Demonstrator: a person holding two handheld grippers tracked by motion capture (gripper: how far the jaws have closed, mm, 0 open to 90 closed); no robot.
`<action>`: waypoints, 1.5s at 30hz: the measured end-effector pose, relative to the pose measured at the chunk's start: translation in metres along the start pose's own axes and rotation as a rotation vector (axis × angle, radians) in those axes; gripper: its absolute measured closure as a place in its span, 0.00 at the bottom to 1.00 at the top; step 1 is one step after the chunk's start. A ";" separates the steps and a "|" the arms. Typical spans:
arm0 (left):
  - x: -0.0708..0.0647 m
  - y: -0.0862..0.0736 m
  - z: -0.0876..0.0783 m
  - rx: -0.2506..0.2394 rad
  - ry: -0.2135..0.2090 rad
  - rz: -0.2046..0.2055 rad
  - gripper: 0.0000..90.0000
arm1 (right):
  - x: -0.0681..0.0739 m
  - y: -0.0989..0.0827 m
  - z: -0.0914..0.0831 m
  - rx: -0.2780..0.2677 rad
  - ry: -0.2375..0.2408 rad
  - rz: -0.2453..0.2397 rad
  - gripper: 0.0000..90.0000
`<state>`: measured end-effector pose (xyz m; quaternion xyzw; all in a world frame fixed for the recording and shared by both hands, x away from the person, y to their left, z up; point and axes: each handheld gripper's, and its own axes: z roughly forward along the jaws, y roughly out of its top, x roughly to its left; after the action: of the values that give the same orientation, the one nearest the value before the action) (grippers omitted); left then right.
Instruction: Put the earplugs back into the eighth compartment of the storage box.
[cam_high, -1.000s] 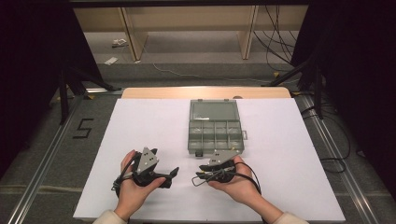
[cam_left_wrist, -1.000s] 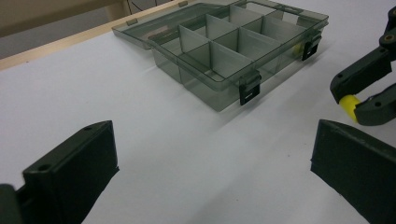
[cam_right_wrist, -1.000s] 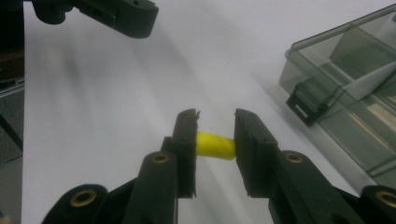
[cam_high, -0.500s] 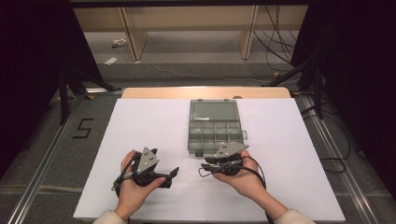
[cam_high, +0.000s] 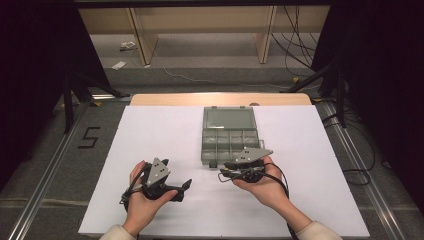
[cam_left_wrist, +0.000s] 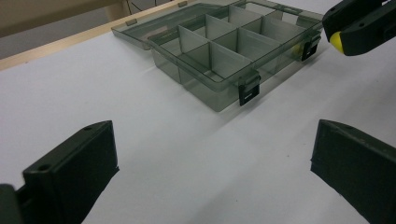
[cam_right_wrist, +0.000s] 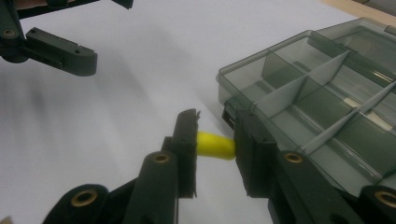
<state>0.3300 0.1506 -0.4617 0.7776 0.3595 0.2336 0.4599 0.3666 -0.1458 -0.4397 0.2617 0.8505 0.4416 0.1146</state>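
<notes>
Grippers low on the near side of the white table (cam_high: 150, 125) in the high view: left gripper (cam_high: 186, 186) near-left, right gripper (cam_high: 224, 175) right at the near edge of the open grey box (cam_high: 230, 134), mid-table. Left gripper view now: its jaws spread wide over bare table, nothing between them, box (cam_left_wrist: 233, 51) ahead, right gripper (cam_left_wrist: 357, 25) at top right. Right gripper view: jaws pinching a yellow piece (cam_right_wrist: 214, 145) end to end, just beside the box's (cam_right_wrist: 317, 112) near corner.
</notes>
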 end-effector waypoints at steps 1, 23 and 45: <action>0.000 0.000 0.000 0.001 0.000 0.000 0.00 | -0.001 0.000 -0.001 -0.002 -0.002 0.003 0.79; -0.001 0.000 0.000 0.002 0.000 0.006 0.00 | -0.018 0.002 -0.011 -0.030 -0.042 0.032 0.79; 0.000 0.000 0.001 0.003 -0.003 0.003 0.00 | -0.042 0.004 -0.026 -0.070 -0.096 0.077 0.80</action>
<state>0.3303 0.1501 -0.4618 0.7791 0.3580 0.2327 0.4590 0.3920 -0.1846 -0.4226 0.3110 0.8174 0.4621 0.1472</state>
